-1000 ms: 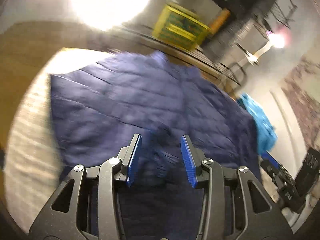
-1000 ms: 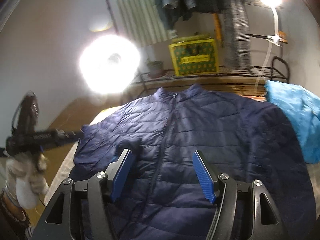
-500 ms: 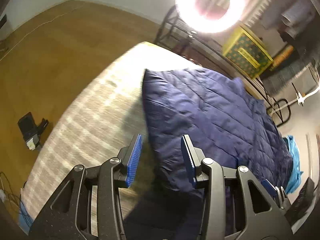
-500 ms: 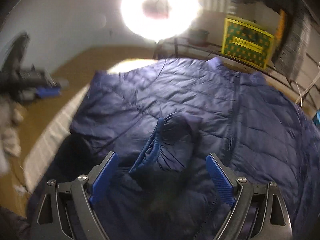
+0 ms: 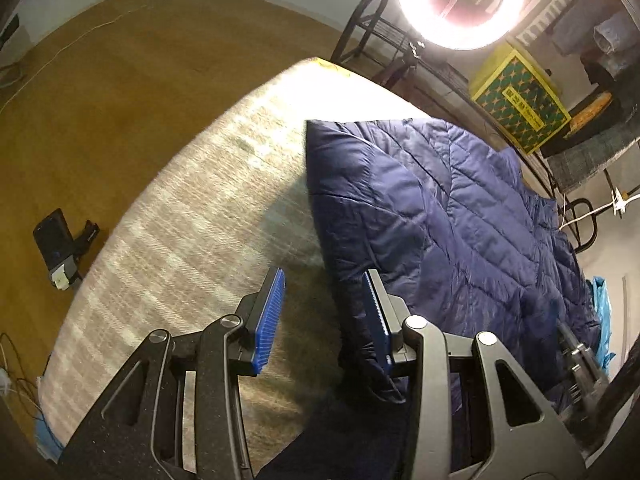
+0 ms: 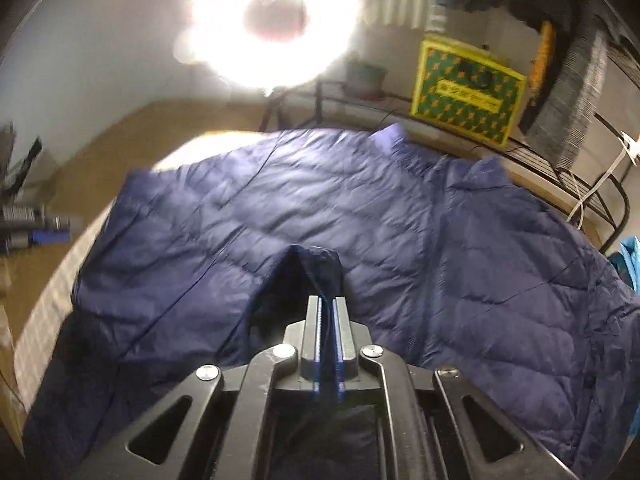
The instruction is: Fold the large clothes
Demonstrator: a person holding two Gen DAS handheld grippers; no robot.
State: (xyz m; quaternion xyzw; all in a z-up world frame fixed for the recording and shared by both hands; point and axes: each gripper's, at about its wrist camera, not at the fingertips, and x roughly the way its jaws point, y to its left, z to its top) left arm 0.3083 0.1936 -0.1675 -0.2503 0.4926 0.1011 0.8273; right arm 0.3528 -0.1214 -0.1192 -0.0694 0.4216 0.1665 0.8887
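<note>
A ring light (image 5: 460, 0) glares over wooden floor (image 5: 100, 100) and metal rack (image 6: 560, 168).

My left gripper (image 5: 324, 316) and right gripper (image 6: 328, 336) are showing matte black frames, silver screws and ribbed blue finger pads (image 5: 269, 320).

Home bedroom: mattress (image 5: 168, 216), wood floor (image 5: 100, 92), hanging clothes (image 6: 576, 92), ring light (image 5: 460, 0).

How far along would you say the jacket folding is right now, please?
Early. Done: the navy jacket lies spread front-up on the striped mattress. In hand: the right gripper is shut on a cuff or sleeve end; the left gripper is open beside the jacket's edge. Left: every fold, as far as these views show.
</note>
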